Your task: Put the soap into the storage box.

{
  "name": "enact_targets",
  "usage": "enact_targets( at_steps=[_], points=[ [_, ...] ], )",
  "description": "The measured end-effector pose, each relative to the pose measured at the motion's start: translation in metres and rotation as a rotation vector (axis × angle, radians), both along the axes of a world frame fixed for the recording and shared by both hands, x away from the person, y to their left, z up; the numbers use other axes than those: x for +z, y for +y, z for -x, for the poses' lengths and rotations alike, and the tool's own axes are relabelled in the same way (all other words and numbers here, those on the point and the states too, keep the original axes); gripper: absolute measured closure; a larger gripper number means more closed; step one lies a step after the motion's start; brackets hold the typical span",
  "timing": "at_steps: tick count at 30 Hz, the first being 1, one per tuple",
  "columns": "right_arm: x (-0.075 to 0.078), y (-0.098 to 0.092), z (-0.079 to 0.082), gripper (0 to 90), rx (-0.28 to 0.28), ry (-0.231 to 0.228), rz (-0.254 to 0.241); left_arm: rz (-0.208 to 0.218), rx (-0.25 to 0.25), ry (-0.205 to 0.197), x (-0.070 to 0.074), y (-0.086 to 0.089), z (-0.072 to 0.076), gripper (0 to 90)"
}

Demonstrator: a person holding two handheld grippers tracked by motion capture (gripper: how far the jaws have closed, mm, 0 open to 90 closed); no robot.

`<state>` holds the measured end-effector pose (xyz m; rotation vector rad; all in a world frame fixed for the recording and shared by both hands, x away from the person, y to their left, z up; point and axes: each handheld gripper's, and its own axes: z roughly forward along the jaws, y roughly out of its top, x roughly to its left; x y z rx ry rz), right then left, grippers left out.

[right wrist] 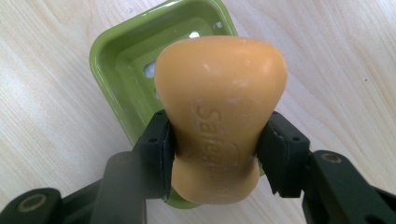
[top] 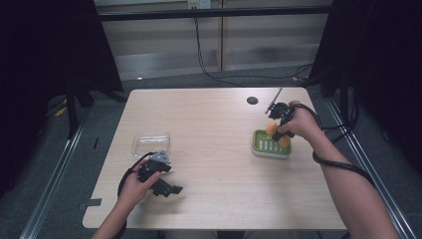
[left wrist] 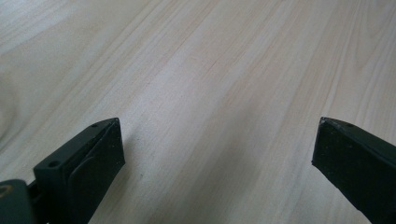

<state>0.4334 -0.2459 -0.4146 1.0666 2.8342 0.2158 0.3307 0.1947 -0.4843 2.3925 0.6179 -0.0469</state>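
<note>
The right tool [right wrist: 215,156] is clamped on the orange soap [right wrist: 219,116], one black jaw pressing each side of its narrow middle (a word is stamped on it). The soap sits just above the green soap dish [right wrist: 116,60] on the bench [top: 209,124]. The left tool [left wrist: 217,154] has its jaws wide apart, holding nothing, over bare wood.
</note>
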Motion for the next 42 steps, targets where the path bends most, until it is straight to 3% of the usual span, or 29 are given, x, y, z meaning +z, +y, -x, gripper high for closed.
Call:
enact_targets(
  at_steps=[2,3,12,14,24,26,42],
  points=[
    [-0.001,0.0,0.0,50.1,0.024,-0.002,0.006,-0.003,-0.012,-0.003,0.0,0.0,-0.001,1.9],
    [-0.001,0.0,0.0,50.1,0.021,0.001,0.008,0.016,0.0,0.0,-0.001,0.0,0.0,1.9],
    [-0.008,-0.001,0.0,50.1,0.028,0.005,0.013,-0.003,-0.001,-0.002,0.001,0.0,0.0,1.8],
    [-0.008,0.0,0.0,50.1,0.025,0.006,0.015,0.016,-0.001,-0.004,0.0,0.0,0.0,1.9],
    [-0.014,0.003,-0.001,50.1,0.031,0.013,0.019,0.017,0.0,-0.002,0.0,0.0,0.0,1.9],
    [-0.017,0.004,0.0,50.0,0.03,0.014,0.008,-0.003,-0.002,-0.003,0.001,0.0,0.0,1.9],
    [-0.027,0.003,0.0,50.0,0.023,0.018,0.0,-0.003,-0.006,0.0,0.0,0.0,0.0,1.8]
  ],
)
